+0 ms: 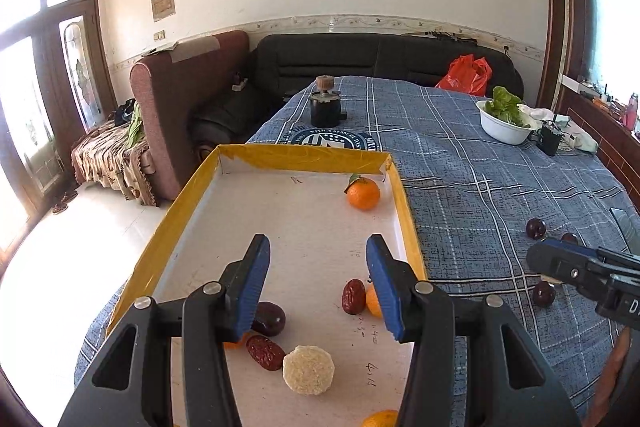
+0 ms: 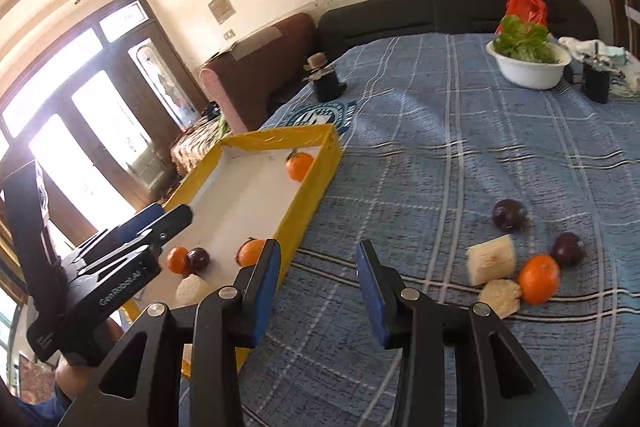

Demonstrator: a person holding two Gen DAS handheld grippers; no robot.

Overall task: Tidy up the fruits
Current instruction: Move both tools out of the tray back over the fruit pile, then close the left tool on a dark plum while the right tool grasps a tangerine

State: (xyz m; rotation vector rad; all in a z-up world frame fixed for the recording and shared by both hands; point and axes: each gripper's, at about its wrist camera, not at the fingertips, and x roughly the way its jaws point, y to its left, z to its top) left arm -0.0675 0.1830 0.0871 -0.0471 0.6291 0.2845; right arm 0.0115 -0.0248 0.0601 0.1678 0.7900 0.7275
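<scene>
The yellow-rimmed tray [image 1: 404, 203] lies at the table's left edge, its long axis running away from the cameras. Above it the left gripper [image 1: 318, 283] hangs with jaws released, hiding part of one orange [image 1: 372, 301]. The right gripper [image 2: 318, 281], parted and empty, hovers over the blue cloth [image 2: 440, 131] near loose fruit [image 2: 538, 279].

Both claws, the left claw [image 1: 316, 287] and the right claw [image 2: 318, 285], are black with blue ribbed pads and silver screws (white "GenRobot.AI" lettering at nine o'clock); a blue sleeve [image 2: 40, 413] shows.
</scene>
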